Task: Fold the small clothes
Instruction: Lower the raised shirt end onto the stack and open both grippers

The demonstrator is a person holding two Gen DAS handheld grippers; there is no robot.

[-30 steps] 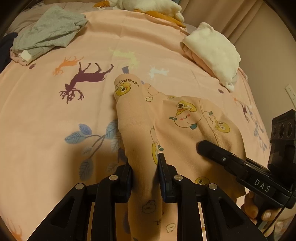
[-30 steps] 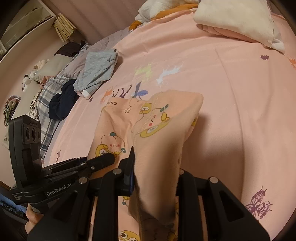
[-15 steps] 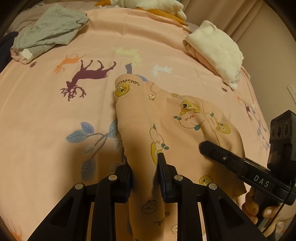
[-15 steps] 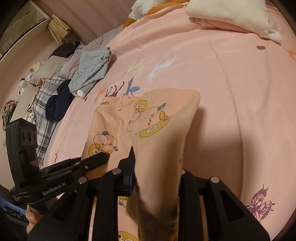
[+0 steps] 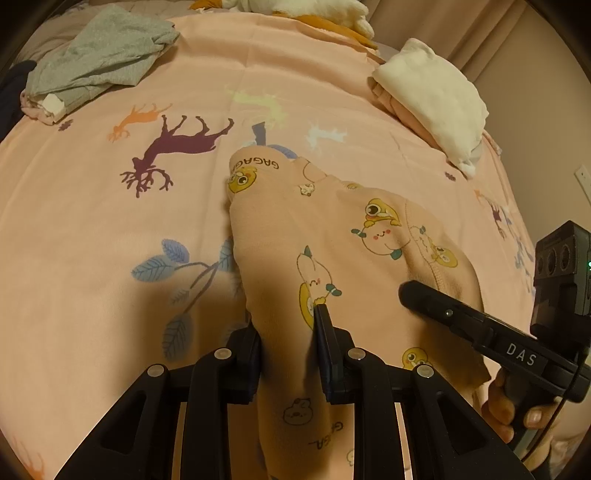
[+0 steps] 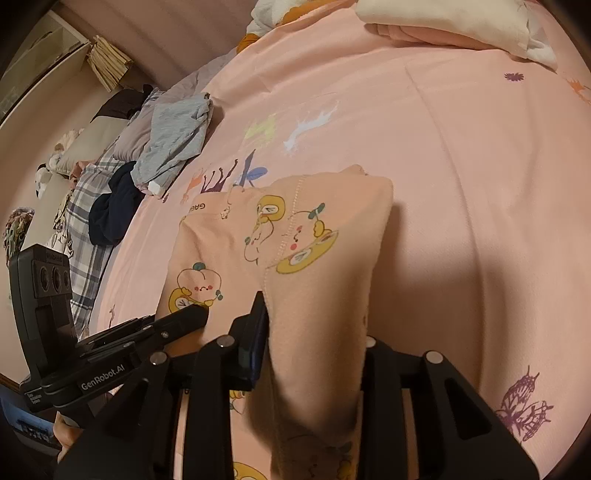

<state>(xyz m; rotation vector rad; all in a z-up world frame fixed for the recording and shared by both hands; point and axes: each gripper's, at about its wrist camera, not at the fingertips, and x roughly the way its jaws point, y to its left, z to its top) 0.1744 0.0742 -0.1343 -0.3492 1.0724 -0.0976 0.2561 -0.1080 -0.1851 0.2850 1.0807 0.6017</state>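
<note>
We hold a small peach garment (image 5: 332,236) printed with cartoon fruit, its far end lying on the pink bedsheet (image 5: 92,229) and its near end lifted toward us by both grippers.

On the left, the left gripper (image 5: 286,334) is clenched on a bunched fold of the garment's near left edge. On the right, the right gripper (image 6: 314,332) has the near right edge draped between its fingers; its jaws have just been opening, and from these views we cannot tell whether the pads still press the cloth.

In our judgement the main risk is uneven release. If the right side drops while the left stays pinched, the cloth could slump into a crooked heap rather than a flat fold. The soft knit is also already bunched in the left jaws, so a crease may set there. The garment's colour is close to the sheet's, which could make its edges hard to find again.

Around us, from left to right: a grey garment (image 5: 96,62) at the far left, a plaid and dark pile (image 6: 99,199) beyond the bed's left edge, a white and orange bundle (image 5: 303,11) at the far middle, and a folded cream stack (image 5: 436,96) at the far right. All lie well apart from our garment, and nothing stands in the way.
</note>
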